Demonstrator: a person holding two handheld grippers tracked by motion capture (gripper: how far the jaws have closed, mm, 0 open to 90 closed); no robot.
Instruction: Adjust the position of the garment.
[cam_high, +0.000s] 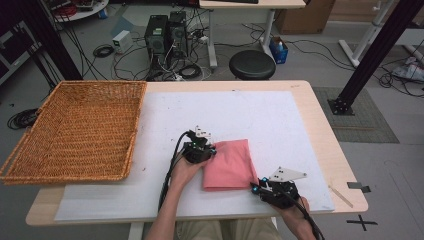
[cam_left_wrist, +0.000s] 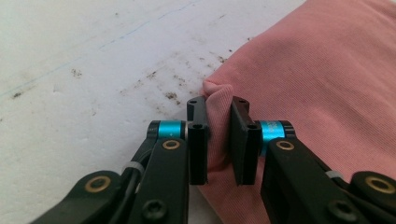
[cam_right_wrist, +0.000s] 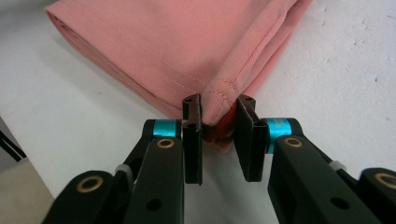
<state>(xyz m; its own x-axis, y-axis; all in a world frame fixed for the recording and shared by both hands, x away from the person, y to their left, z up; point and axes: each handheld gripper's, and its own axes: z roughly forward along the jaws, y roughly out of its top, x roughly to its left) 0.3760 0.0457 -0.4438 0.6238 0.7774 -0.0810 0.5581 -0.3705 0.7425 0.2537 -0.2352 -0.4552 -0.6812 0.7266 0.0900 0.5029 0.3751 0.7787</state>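
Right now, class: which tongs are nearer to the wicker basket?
Left. The left tongs pinch the pink cloth's left edge, on the side toward the wicker basket. The right tongs sit at the cloth's near right corner, farther from the basket.

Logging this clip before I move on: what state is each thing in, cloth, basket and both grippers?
pink cloth: folded flat on the white mat, pinched at two edges.
wicker basket: empty, at the table's left side.
left gripper: shut on a bunched fold of the cloth's edge.
right gripper: cloth corner between its jaws; whether both pads press it is unclear.
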